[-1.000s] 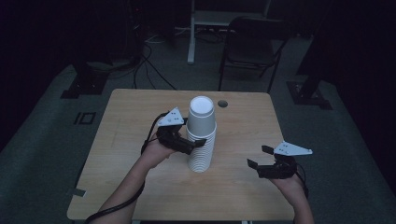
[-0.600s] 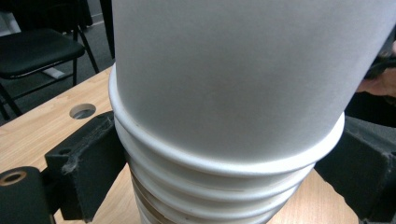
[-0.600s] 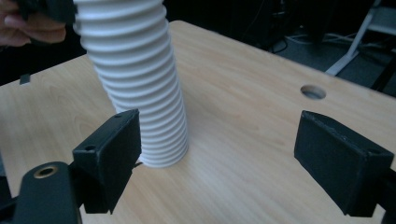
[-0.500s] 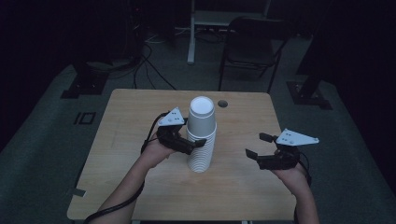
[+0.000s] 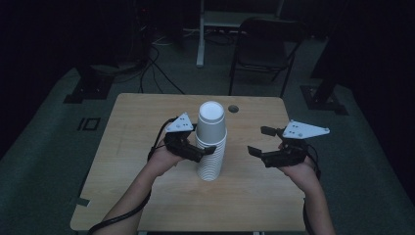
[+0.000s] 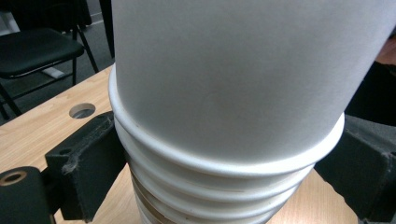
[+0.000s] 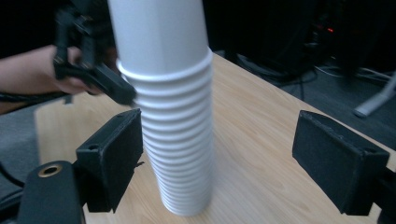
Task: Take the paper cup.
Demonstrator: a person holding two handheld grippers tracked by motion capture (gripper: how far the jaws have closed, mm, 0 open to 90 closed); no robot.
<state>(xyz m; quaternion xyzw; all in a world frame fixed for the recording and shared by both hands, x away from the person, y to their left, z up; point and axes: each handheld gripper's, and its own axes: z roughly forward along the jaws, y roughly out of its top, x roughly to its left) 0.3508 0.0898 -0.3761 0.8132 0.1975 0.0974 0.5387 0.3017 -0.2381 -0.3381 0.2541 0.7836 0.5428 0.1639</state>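
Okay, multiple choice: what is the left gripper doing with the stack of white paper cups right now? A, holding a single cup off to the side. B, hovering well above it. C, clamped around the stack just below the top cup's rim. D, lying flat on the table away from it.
C: in the left gripper view the left gripper has a jaw pressed on each side of the cup stack, right under the top cup's rim.
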